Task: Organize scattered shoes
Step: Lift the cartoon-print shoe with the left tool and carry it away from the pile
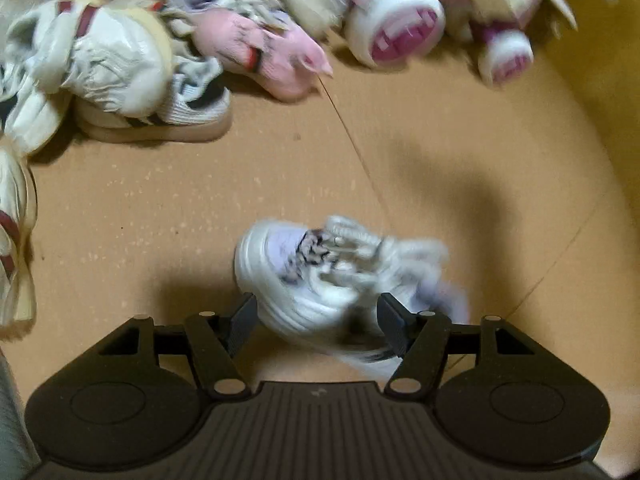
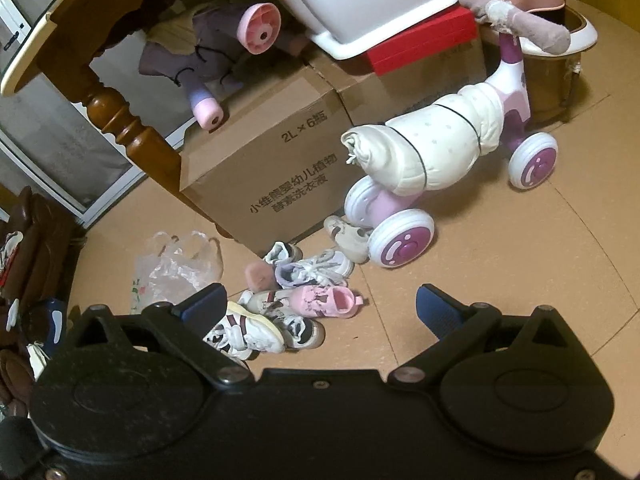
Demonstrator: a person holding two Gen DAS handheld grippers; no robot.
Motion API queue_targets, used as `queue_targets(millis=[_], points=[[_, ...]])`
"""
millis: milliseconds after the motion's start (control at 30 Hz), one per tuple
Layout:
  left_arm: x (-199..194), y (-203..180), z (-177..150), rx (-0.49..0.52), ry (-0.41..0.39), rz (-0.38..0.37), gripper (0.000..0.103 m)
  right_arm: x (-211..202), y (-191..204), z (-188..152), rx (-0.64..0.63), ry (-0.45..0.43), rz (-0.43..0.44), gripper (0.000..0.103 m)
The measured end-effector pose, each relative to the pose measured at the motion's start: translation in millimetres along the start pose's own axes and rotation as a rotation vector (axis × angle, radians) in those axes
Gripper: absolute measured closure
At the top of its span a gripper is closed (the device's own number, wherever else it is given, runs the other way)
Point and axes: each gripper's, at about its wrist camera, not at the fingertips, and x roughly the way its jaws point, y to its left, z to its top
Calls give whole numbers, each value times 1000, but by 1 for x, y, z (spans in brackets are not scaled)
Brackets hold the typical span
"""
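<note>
Your left gripper (image 1: pixel 316 320) clamps a white-and-lilac laced sneaker (image 1: pixel 332 276), its 2 pads pressed on the shoe's sides, above bare tan floor (image 1: pixel 200 200). Your right gripper (image 2: pixel 320 300) hangs wide open and holds nothing. The pile of shoes (image 2: pixel 288 300) lies on the floor beside the cardboard box (image 2: pixel 272 176) and the ride-on toy (image 2: pixel 440 160).

We see a matt, speckled cork-like floor (image 1: pixel 280 168), a white sneaker (image 1: pixel 320 280) with woven cloth laces, a glossy creased white shoe (image 1: pixel 116 64), a matt cardboard box (image 2: pixel 280 168), a crinkled clear plastic bag (image 2: pixel 176 264) and a varnished wooden leg (image 2: pixel 120 120).
</note>
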Motion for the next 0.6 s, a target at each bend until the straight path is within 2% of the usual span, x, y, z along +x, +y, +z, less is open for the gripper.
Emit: queue_targets(millis=[100,233,567,600], points=[[-1,-8,-9,-1,21,-3,37,-2,4,-3,-5,-1,2,0],[7,-27,-19,50,39,15,37,-1,0,-6,-7,2,-16,0],[43,-36,-26,83,39,113,37,5,-23,-8,21,28,-58,0],[45,-35,-25,82,42,113,40,5,-23,-8,23,27,-55,0]])
